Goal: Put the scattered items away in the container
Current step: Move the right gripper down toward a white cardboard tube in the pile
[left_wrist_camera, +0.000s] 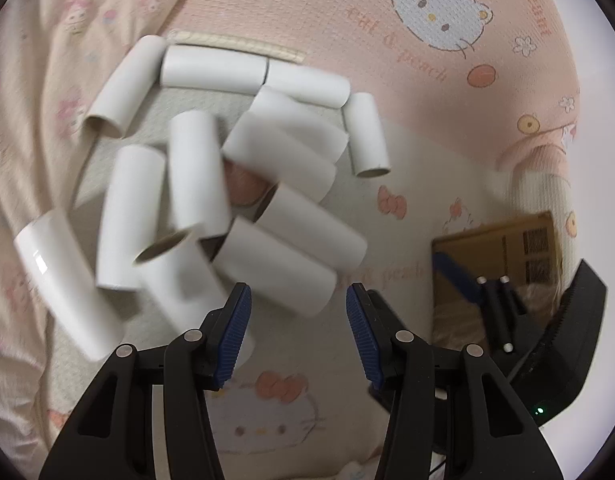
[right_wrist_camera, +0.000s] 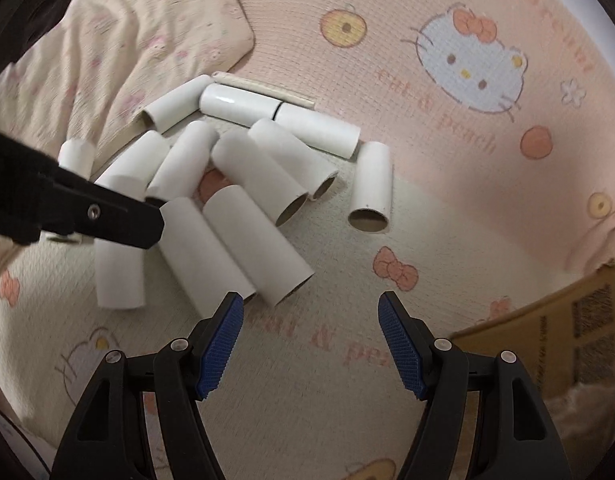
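White cardboard tubes (right_wrist_camera: 235, 216), open-ended, heaped on patterned bedspread (right_wrist_camera: 427, 240)

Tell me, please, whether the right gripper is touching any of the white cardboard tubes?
Apart. The right wrist view shows the right gripper open, bare patterned bedding between its pads, with the nearest cardboard tube lying beyond the left pad.

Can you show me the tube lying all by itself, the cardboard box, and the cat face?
lone tube (right_wrist_camera: 371, 188), right wrist view, on its white side.
cardboard box (right_wrist_camera: 555, 320), right wrist view, on its flap.
cat face (right_wrist_camera: 473, 66), right wrist view, mid-face.
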### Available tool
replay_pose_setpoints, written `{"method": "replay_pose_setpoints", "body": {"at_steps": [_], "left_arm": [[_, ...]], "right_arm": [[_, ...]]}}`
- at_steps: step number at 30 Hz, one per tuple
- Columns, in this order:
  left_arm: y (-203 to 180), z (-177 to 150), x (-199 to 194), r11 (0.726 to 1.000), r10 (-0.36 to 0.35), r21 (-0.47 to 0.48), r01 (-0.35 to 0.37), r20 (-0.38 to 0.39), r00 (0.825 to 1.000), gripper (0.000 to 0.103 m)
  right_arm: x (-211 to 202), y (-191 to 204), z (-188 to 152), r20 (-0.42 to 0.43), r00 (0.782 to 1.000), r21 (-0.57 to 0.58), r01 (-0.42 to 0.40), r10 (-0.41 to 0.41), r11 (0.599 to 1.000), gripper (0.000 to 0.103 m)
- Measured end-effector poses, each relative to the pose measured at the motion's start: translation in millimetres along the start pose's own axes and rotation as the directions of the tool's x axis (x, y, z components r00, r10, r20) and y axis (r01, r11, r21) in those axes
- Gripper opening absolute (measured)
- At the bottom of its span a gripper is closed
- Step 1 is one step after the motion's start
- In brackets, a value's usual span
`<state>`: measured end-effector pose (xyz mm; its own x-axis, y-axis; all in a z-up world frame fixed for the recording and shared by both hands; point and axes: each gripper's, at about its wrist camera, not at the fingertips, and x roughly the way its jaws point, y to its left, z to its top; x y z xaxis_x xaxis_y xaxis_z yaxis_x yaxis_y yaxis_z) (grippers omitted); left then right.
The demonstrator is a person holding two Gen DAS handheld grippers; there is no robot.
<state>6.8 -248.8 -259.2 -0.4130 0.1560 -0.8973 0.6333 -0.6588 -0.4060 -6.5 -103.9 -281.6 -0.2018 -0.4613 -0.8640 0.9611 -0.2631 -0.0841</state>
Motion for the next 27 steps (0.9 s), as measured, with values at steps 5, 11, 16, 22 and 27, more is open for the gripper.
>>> {"method": "replay_pose_setpoints", "body": {"at_steps": [5, 11, 16, 22, 27], "left_arm": [[-9.6, 24.4, 17.1, 1.0, 0.013, 0.024, -0.013, 0.006, 1.0, 0.055], [0.3, 46.7, 46.2, 0.999, 0.04, 0.007, -0.04, -0.015, 0.999, 0.055], [13.7, 48.7, 56.4, 0.999, 0.039, -0.014, -0.039, 0.0, 0.999, 0.055], [16.7, 43.7, 63.4, 1.0, 0.009, 0.012, -0.009, 0.001, 1.0, 0.038], [4.3, 40.2, 61.7, 0.997, -0.012, 0.072, 0.012, -0.003, 1.0, 0.038]], "right_arm": [[20.1, -19.1, 2.7, -0.019, 0.995, 0.121, -0.09, 0.093, 0.989, 0.068], [37.6, -30.8, -1.6, -0.04, 0.985, 0.264, -0.152, 0.169, 0.952, 0.068], [46.9, -43.1, -3.4, -0.035, 0.973, 0.397, -0.197, 0.229, 0.897, 0.068], [54.8, -50.4, -2.1, -0.043, 0.96, 0.5, -0.217, 0.275, 0.838, 0.048], [62.9, -48.3, -8.8, -0.073, 0.933, 0.548, -0.257, 0.351, 0.796, 0.039]]}}
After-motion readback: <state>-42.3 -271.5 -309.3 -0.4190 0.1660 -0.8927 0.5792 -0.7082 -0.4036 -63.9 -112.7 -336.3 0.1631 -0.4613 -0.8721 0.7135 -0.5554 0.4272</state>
